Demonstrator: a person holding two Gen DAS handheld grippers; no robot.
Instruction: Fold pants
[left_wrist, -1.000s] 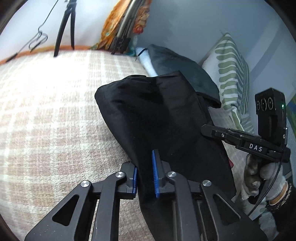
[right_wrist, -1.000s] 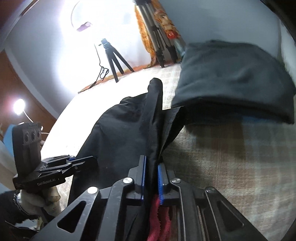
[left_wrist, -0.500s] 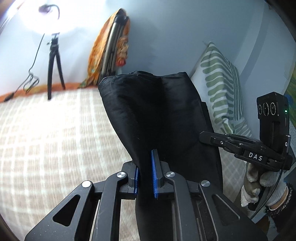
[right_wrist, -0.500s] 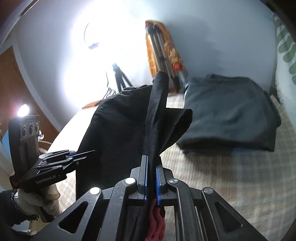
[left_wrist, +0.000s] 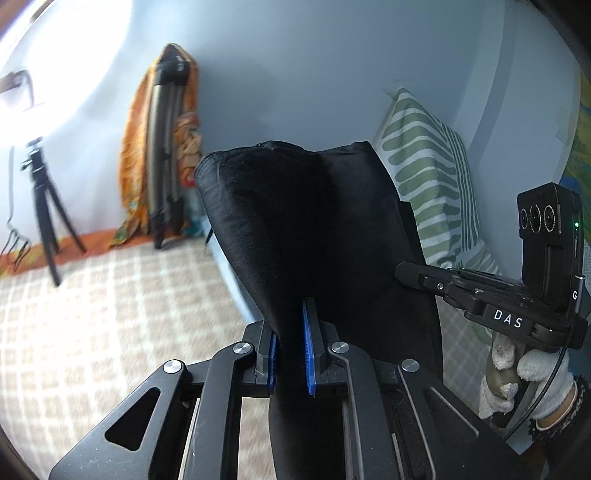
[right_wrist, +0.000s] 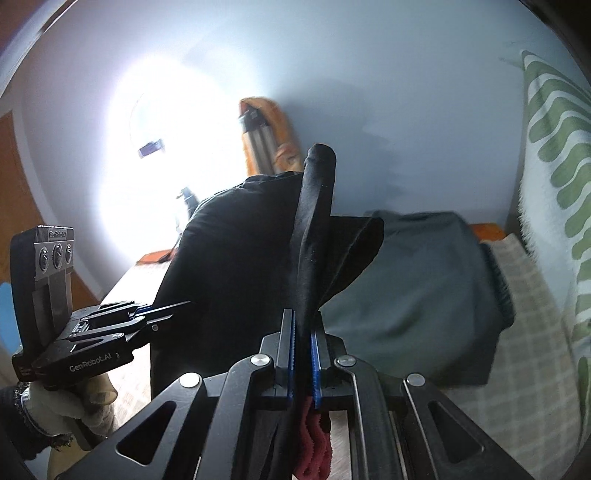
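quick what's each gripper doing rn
left gripper: closed, gripping the black pants
right gripper: closed, gripping the same pants

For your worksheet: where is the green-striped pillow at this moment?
The green-striped pillow stands against the wall at the right in both wrist views, just behind and right of the lifted black pants and next to the folded dark garment on the bed.

Each camera sits just behind its own clamp's fingers, tilted down over the checked bed (left_wrist: 92, 332) toward the pale wall, very near the black pants (left_wrist: 314, 229), and both views share the pants, striped pillow (right_wrist: 554, 177) and draped tripod (left_wrist: 162, 147).
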